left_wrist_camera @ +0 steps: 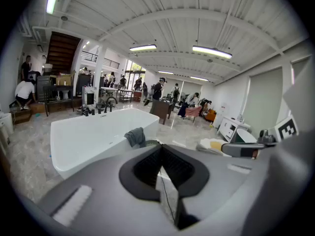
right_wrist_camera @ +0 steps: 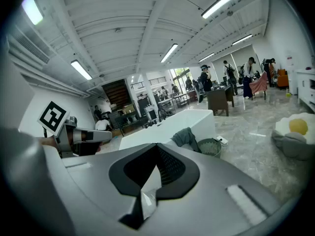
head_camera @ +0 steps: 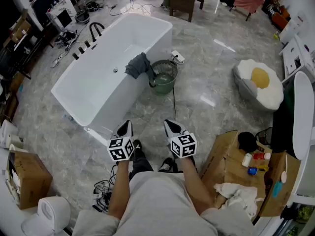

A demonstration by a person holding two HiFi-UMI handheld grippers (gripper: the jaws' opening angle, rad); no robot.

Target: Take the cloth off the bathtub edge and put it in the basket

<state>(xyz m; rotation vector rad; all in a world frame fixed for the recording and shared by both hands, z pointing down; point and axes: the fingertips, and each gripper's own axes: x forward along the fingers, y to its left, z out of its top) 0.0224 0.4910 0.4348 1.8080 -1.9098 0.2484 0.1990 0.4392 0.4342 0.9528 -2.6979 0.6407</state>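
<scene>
nothing of the task looks done yet. the left claw [head_camera: 126, 126] is closed on nothing, and the right claw [head_camera: 170, 125] beside it is likewise closed and empty. both are held close in front of the person, well short of the tub. the cloth [head_camera: 139, 65], a dark grey bundle, is draped over the near long rim of the white bathtub [head_camera: 93, 82] and hangs partly down the outer wall. the green basket [head_camera: 165, 76] stands on the floor [head_camera: 211, 122] just to the cloth's right, against the tub wall. what is left, as i judge it: step in, open a claw, grip the cloth, lift it clear of the rim, carry it the short way right and drop it in.

for room: the tub's near corner lies just ahead of the left claw, so the approach should pass to its right. a black cable [head_camera: 173, 102] runs from near the basket toward the person's feet, a likely trip risk. further right the floor is open up to an egg-shaped cushion [head_camera: 259, 82] and a cardboard box [head_camera: 229, 163], both well apart from the path.
</scene>
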